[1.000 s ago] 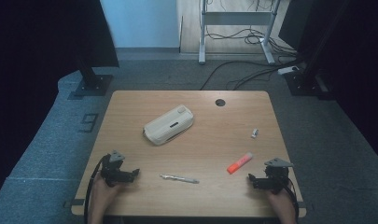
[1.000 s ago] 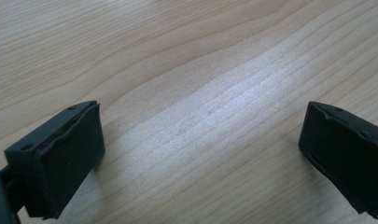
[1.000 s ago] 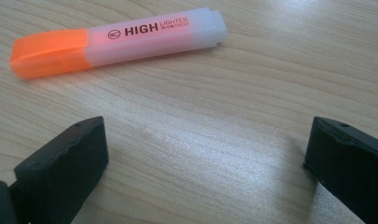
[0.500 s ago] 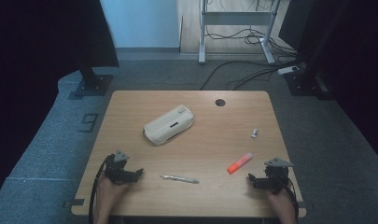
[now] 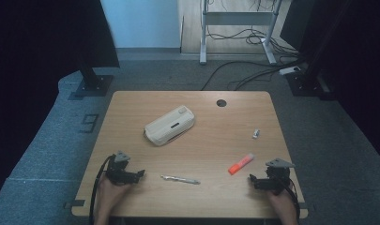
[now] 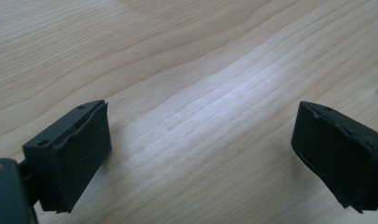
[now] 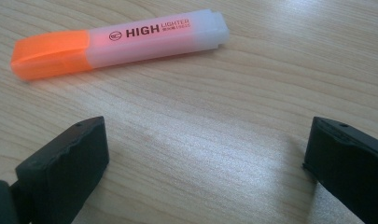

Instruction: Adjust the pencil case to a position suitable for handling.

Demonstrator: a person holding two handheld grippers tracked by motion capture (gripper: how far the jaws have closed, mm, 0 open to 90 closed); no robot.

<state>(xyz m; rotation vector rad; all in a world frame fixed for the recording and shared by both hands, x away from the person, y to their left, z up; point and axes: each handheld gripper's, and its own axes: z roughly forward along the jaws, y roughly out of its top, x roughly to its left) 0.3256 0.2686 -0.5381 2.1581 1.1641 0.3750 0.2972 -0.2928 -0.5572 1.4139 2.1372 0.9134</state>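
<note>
My left gripper (image 5: pixel 140 174) rests on the wooden table (image 5: pixel 131 108) at the front left, pointing right. In the left gripper view its jaws (image 6: pixel 200 154) stand wide apart over bare wood; they have just been closing a little, with nothing between them. My right gripper (image 5: pixel 252 179) rests at the front right, pointing left, open (image 7: pixel 205 168) and empty. An orange highlighter (image 7: pixel 116 42) lies just beyond its jaws, clear of them, and it shows in the high view as the highlighter (image 5: pixel 240 164). A silver pen (image 5: pixel 180 179) lies between the two grippers.
A cream pencil case (image 5: pixel 170 125) lies near the table's middle, tilted. A small white object (image 5: pixel 256 134) sits towards the right edge. A dark round hole (image 5: pixel 221 102) is near the far edge. Cables and stand legs are on the floor beyond.
</note>
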